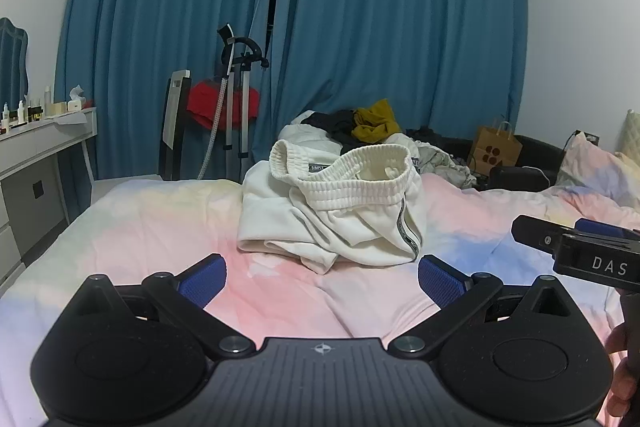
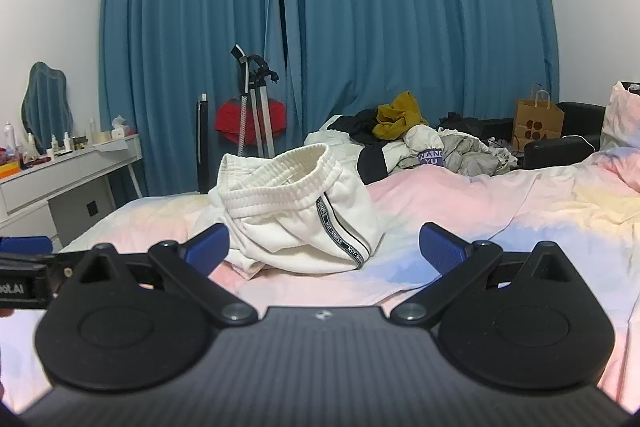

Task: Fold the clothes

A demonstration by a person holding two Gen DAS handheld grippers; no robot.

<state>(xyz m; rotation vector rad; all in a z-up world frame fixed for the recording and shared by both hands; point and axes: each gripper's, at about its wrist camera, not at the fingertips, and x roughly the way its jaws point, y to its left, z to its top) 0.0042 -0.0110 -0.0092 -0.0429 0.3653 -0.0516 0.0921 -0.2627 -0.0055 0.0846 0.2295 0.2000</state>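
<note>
With both the left gripper [image 1: 322,277] and right gripper [image 2: 324,245] gaping empty just short of the crumpled white trousers [image 1: 332,211] on the bed [image 1: 140,227], a pinch could snag several bunched layers at once.

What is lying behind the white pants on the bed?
Behind the white pants lies a pile of clothes: dark garments, a mustard-yellow piece on top, and white and grey items. The pants cover the pile's lower near side, so that part cannot be seen.

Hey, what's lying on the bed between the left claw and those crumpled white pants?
Nothing but bare pastel bedsheet. In the left wrist view the open left claw faces the white pants with only sheet between them.
</note>
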